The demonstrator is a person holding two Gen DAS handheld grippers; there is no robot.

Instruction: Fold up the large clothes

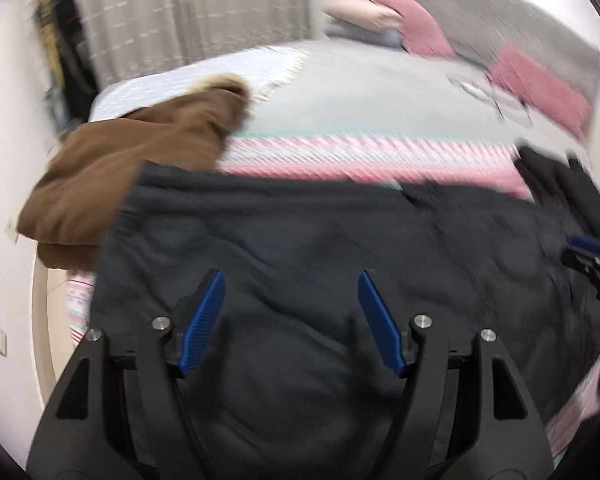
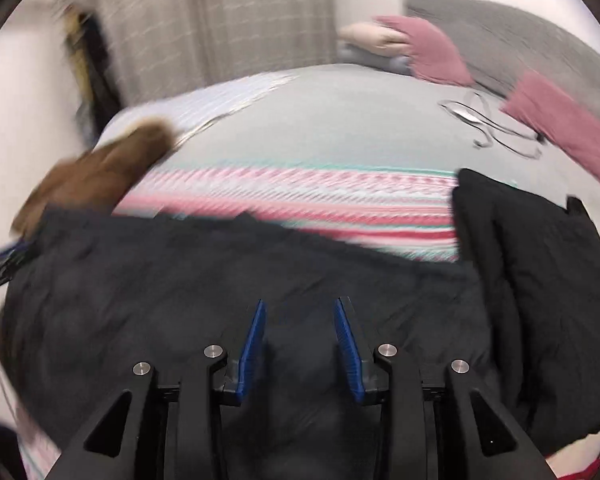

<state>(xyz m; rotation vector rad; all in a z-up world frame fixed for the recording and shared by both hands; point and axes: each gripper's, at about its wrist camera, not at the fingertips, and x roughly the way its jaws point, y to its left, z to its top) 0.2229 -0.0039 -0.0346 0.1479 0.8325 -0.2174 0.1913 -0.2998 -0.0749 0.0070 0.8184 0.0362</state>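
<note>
A large dark garment [image 1: 320, 248] lies spread flat on the near part of the bed; it also fills the lower half of the right wrist view [image 2: 188, 288]. My left gripper [image 1: 291, 280] is open and empty just above it, jaws wide apart. My right gripper [image 2: 300, 306] is open and empty above the same garment, jaws a smaller way apart. The right gripper's tip shows at the right edge of the left wrist view [image 1: 592, 256]. Both views are blurred by motion.
A brown coat with a fur hood [image 1: 140, 160] lies bunched at the bed's left edge. A folded black garment [image 2: 540, 300] sits to the right. A pink striped blanket [image 2: 300, 200], grey sheet, pink pillows [image 2: 436, 52] and a strap [image 2: 496, 128] lie beyond. A curtain hangs behind.
</note>
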